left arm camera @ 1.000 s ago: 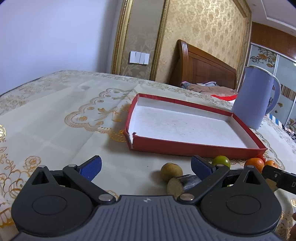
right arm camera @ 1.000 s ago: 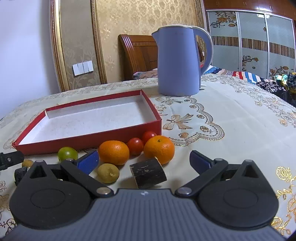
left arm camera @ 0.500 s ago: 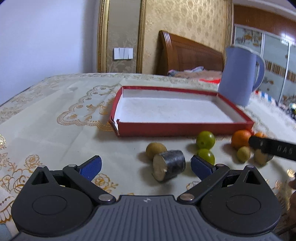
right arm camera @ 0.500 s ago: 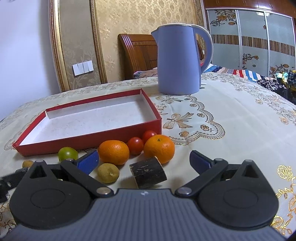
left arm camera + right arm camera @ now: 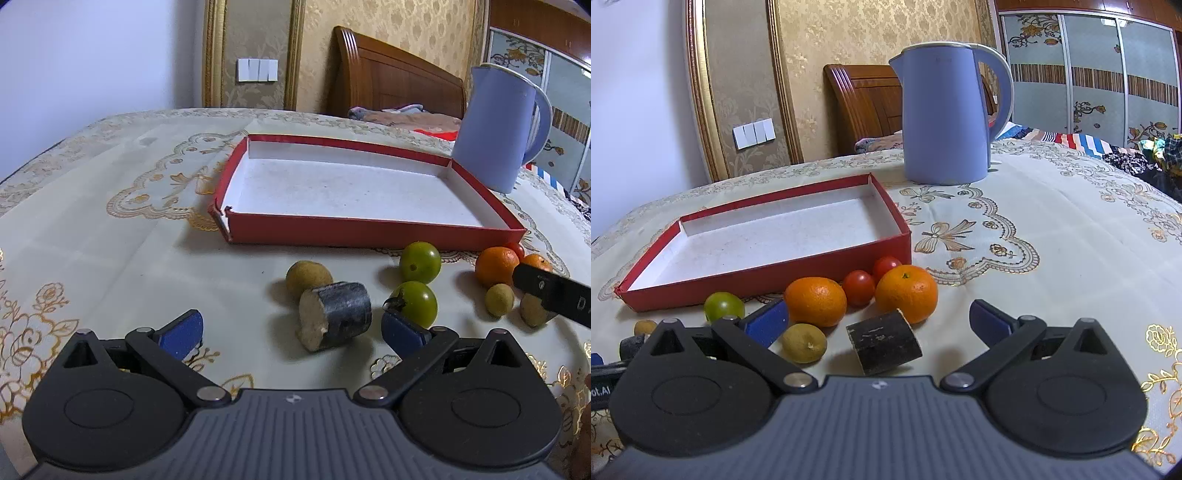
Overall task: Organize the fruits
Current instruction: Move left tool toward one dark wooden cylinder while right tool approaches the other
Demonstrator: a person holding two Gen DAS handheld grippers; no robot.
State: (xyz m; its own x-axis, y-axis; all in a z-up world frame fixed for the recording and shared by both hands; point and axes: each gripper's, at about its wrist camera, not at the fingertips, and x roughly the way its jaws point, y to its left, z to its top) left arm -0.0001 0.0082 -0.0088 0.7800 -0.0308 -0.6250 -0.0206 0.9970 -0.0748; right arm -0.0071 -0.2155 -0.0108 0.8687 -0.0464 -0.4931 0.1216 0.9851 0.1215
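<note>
An empty red tray point(image 5: 369, 230) with a white floor lies on the tablecloth; it also shows in the right wrist view point(image 5: 768, 273). In front of it lie loose fruits. My left gripper point(image 5: 291, 328) is open, with a dark cut cane piece point(image 5: 334, 319) lying between its fingers, a yellow-brown fruit point(image 5: 308, 276) behind it and two green fruits point(image 5: 419, 258) to the right. My right gripper point(image 5: 881, 319) is open, with another dark cane piece point(image 5: 884, 341) between its fingers, near two oranges point(image 5: 907, 288), two red tomatoes point(image 5: 858, 287) and a small yellow fruit point(image 5: 804, 342).
A blue kettle point(image 5: 947, 114) stands behind the tray's right end; it also shows in the left wrist view point(image 5: 496, 129). A wooden headboard point(image 5: 395, 79) and wardrobe doors are beyond the table. Patterned cloth stretches to the left and right of the tray.
My left gripper has pulled back and turned, so the cane piece and green fruits now lie farther ahead between its fingers. My right gripper has barely moved.
</note>
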